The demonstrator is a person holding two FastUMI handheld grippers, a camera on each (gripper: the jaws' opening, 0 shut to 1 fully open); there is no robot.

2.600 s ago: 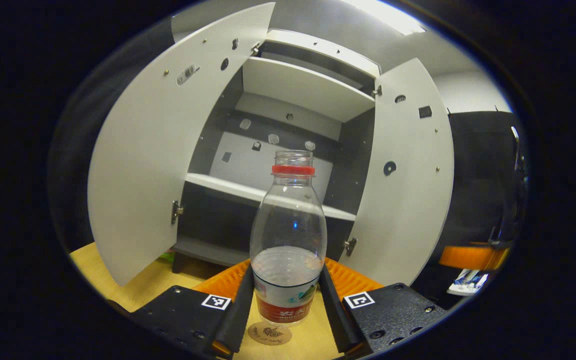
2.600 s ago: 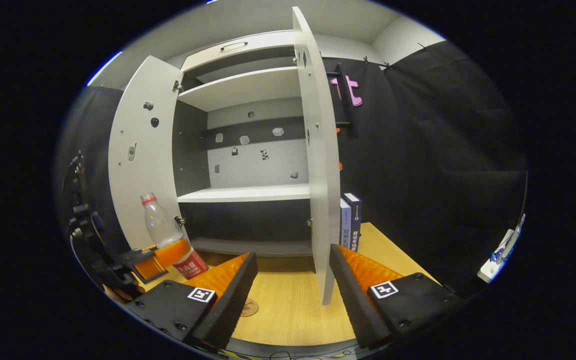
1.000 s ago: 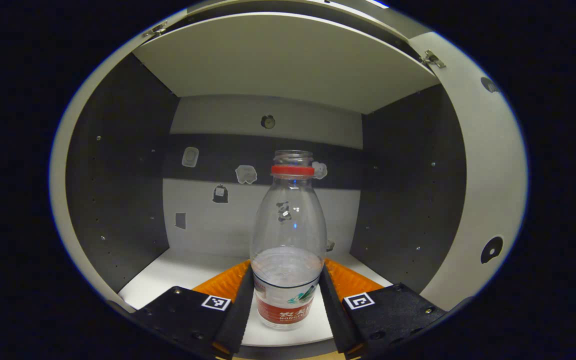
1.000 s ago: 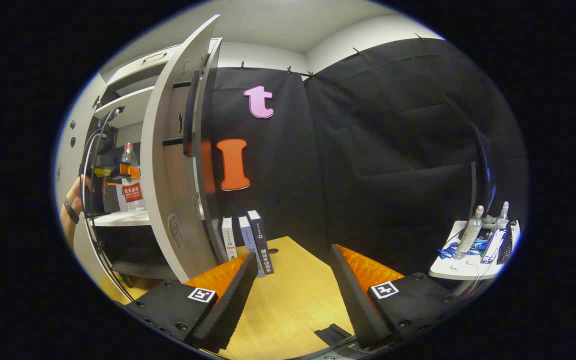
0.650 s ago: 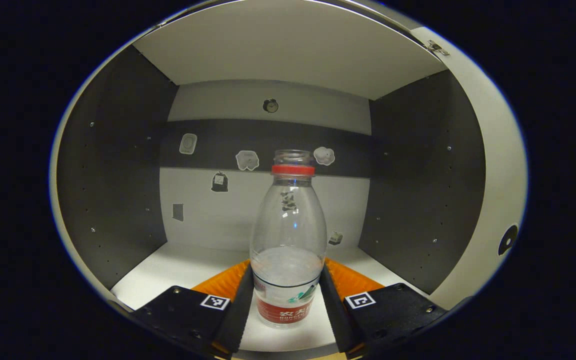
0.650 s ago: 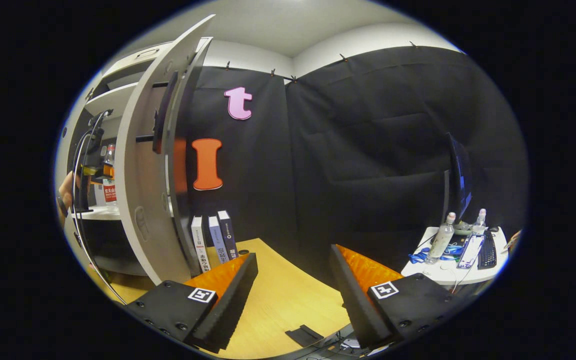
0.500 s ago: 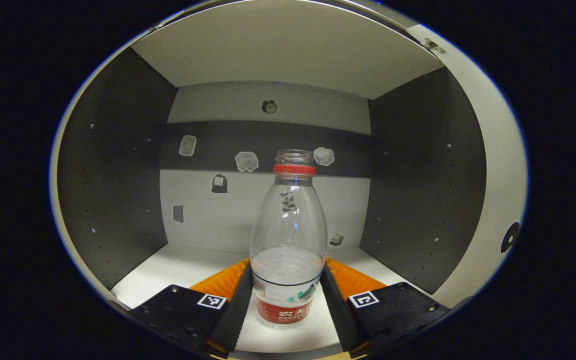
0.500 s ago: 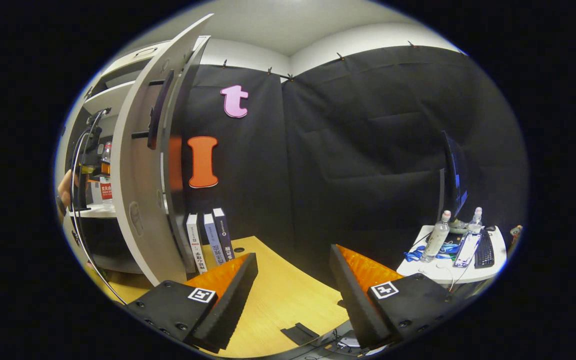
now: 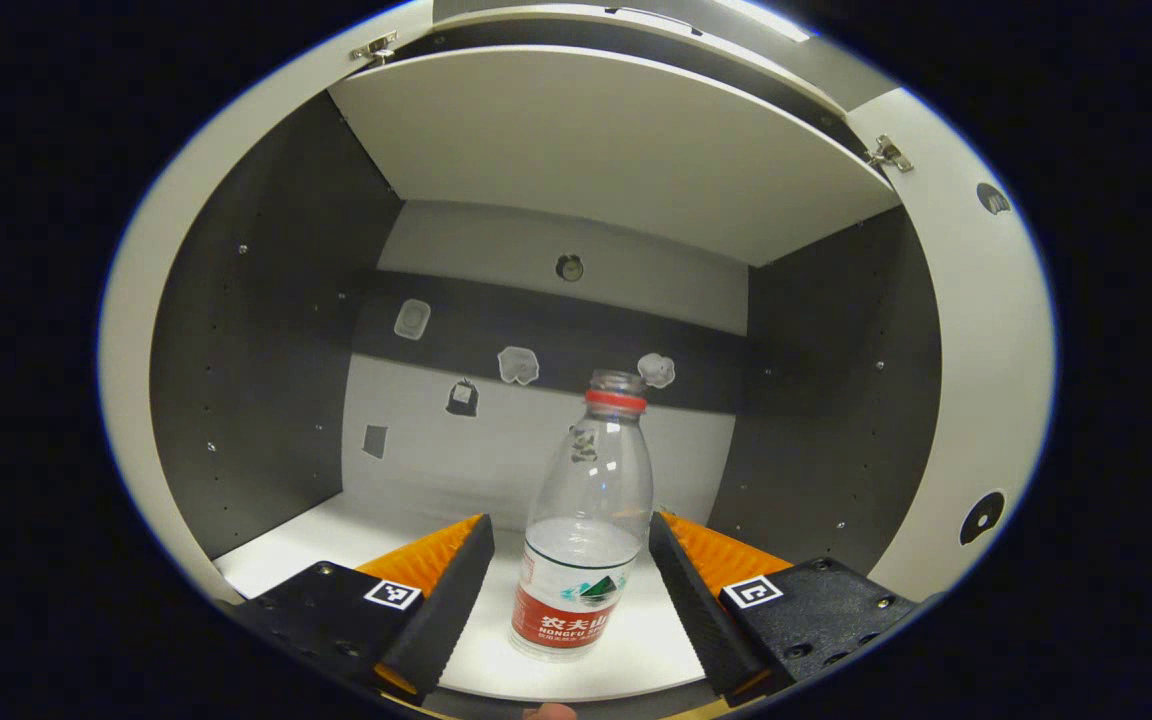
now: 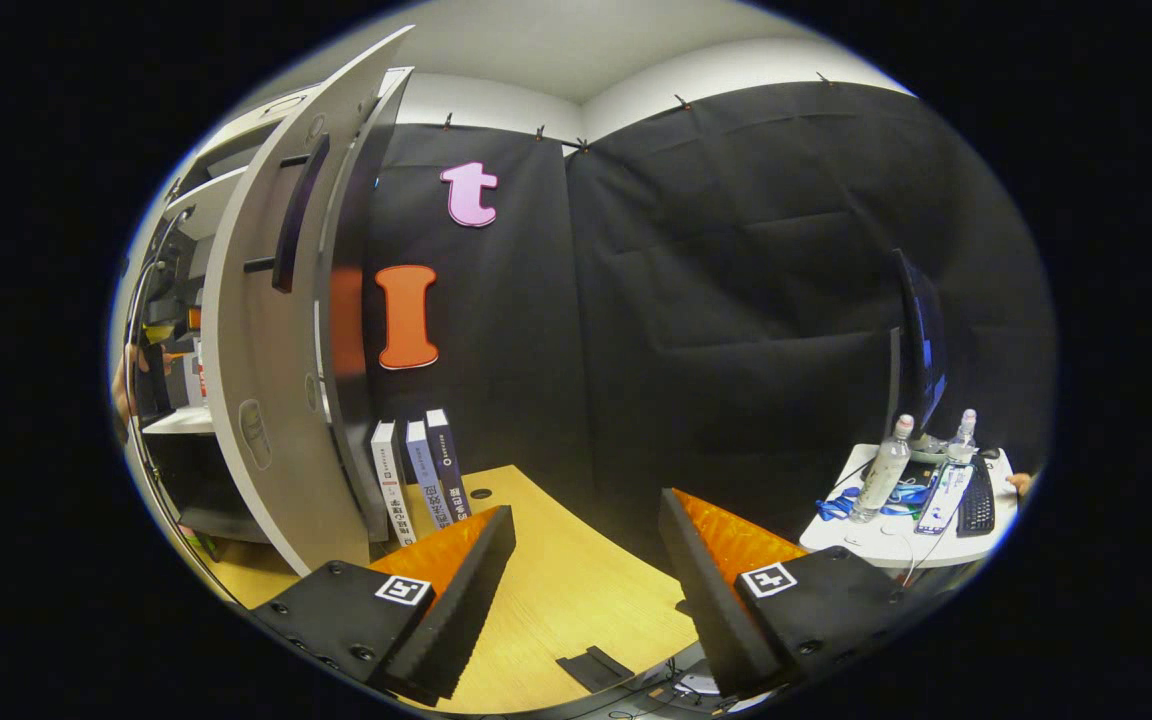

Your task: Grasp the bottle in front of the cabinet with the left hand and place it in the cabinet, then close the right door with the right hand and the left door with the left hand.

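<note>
Left gripper view: your left gripper (image 9: 564,560) was spread wide, with a gap on each side of the bottle (image 9: 584,530); it gripped nothing.
Change: half a second earlier those fingers pressed the bottle's sides; they had since let go and drawn back a little, so the bottle looked smaller and farther off.
Bottle position: it stood on the white shelf (image 9: 316,545) inside the cabinet (image 9: 236,330), between your fingers and touching neither, apparently leaning slightly, though the lens may account for that.
Meaning for the task: the placing step looked done; you had both doors left to shut.
Right gripper view: your right gripper (image 10: 584,560) was open and empty over the wooden tabletop (image 10: 576,600), facing the outer face of the right door (image 10: 256,350), which stood wide open.
Bottle material: clear, thin plastic, rounded shoulders, red neck ring, no cap visible, red label band, a little water low down; likely light and easy to tip.
Cabinet surfaces: smooth white shelves and doors, dark matte side walls with small peg holes, small stickers on the back panel.
Door hardware: a long dark bar handle (image 10: 288,215) ran down the right door.
</note>
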